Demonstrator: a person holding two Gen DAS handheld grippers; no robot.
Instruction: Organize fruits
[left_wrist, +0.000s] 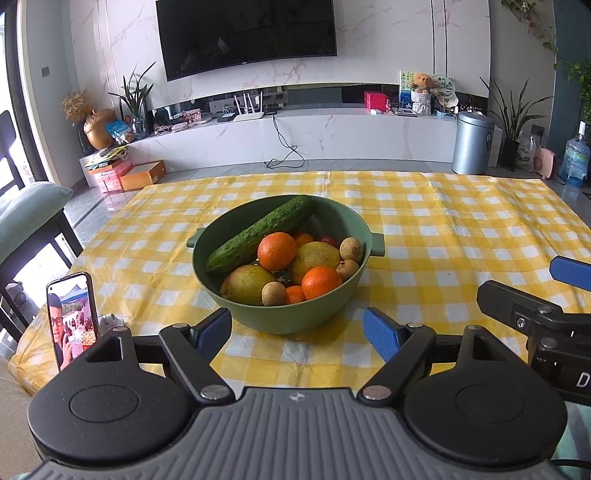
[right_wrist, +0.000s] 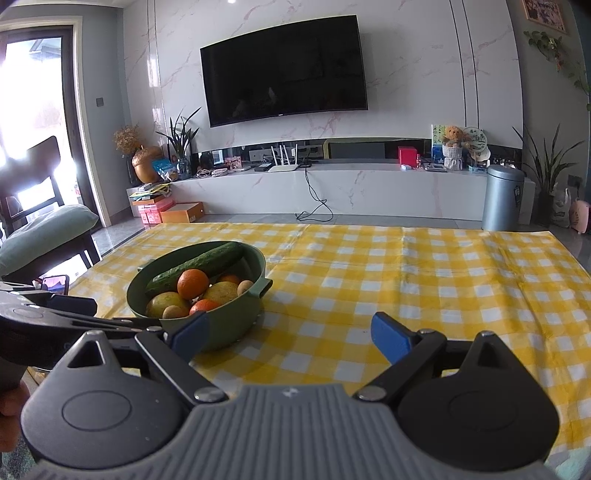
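Centre frame, the green plastic bowl (left_wrist: 280, 291) holds firm, round, smooth-skinned oranges (left_wrist: 277, 250) likely to roll, best pinched across the middle; left gripper (left_wrist: 297, 332) and right gripper (right_wrist: 290, 334) both gape wide, empty.

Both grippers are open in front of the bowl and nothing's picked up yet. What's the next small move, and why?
Probably ease the left gripper forward and up over the bowl rim toward the cucumber. It lies on top of the oranges, propped across the rim, so it is easiest to reach and blocks the fruit below. The left gripper faces the bowl squarely; the right gripper sits off to the side.
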